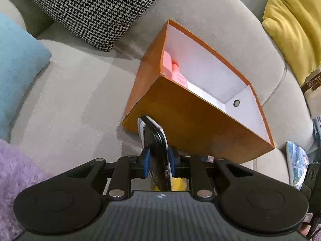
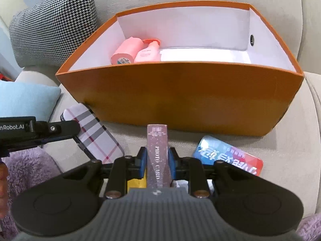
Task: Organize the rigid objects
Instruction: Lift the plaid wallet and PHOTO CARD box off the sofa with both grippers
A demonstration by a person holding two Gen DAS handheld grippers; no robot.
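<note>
An open orange box (image 1: pixel 180 112) with a white inside stands on a grey sofa; it also shows in the right wrist view (image 2: pixel 180 92). Inside lie a pink cylinder (image 2: pixel 126 51) and a pink pump bottle (image 2: pixel 148 52). My left gripper (image 1: pixel 158 158) is shut on a plaid-backed phone (image 1: pixel 155 140), held on edge just in front of the box; the phone also shows from the right wrist (image 2: pixel 96 134). My right gripper (image 2: pixel 157 158) is shut on a brown "PHOTO CARD" box (image 2: pixel 157 150), just before the orange box's near wall.
A blue and red card (image 2: pixel 228 156) lies on the sofa seat to the right. A houndstooth cushion (image 1: pixel 90 10), a blue cushion (image 1: pixel 18 64), a yellow cushion (image 1: pixel 295 26) and a purple fluffy throw (image 1: pixel 14 172) lie around. Something yellow (image 2: pixel 136 181) lies under the right gripper.
</note>
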